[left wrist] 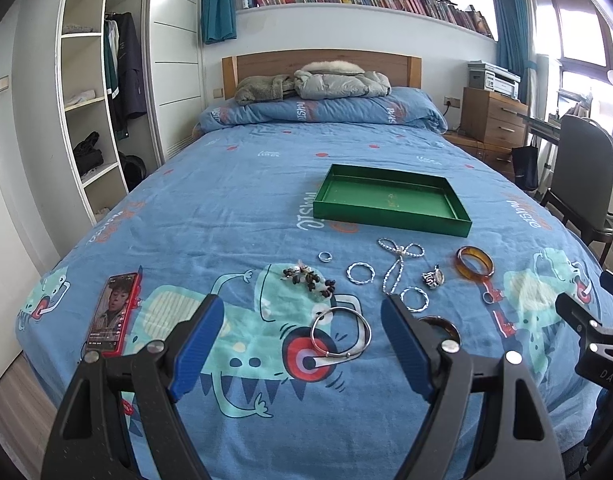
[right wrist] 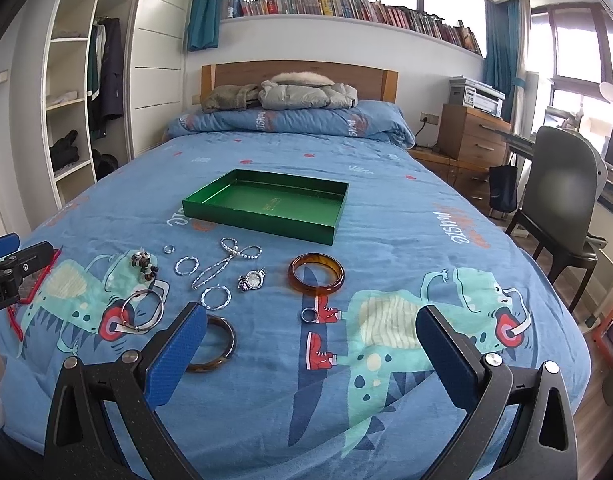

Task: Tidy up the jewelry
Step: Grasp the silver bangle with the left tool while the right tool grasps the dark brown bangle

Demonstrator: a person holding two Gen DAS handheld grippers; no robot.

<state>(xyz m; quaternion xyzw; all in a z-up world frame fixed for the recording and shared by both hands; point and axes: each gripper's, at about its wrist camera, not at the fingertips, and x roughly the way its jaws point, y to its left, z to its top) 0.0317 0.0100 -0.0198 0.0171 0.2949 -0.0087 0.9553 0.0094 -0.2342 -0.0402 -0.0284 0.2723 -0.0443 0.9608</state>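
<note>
An empty green tray (left wrist: pixel 390 222) (right wrist: pixel 258 216) lies on the blue bedspread. In front of it lie jewelry pieces: an amber bangle (left wrist: pixel 475 262) (right wrist: pixel 316 272), a dark bangle (right wrist: pixel 218 344), a silver bangle (left wrist: pixel 341 332) (right wrist: pixel 142 311), twisted silver hoops (left wrist: pixel 360 273) (right wrist: pixel 215 297), a bead necklace (left wrist: pixel 398 264) (right wrist: pixel 226 260), a watch (left wrist: pixel 434 277) (right wrist: pixel 252 279), small rings (left wrist: pixel 324 257) (right wrist: pixel 308 314) and dark beads (left wrist: pixel 308 278) (right wrist: pixel 145 264). My left gripper (left wrist: pixel 302 320) is open, empty, above the silver bangle. My right gripper (right wrist: pixel 312 326) is open, empty, near the small ring.
A red phone (left wrist: pixel 111 314) lies on the bed at the left. Folded jackets (left wrist: pixel 314 84) rest by the headboard. A wardrobe (left wrist: pixel 94 92) stands left; a chair (right wrist: pixel 562 208) and wooden drawers (right wrist: pixel 472 140) stand right.
</note>
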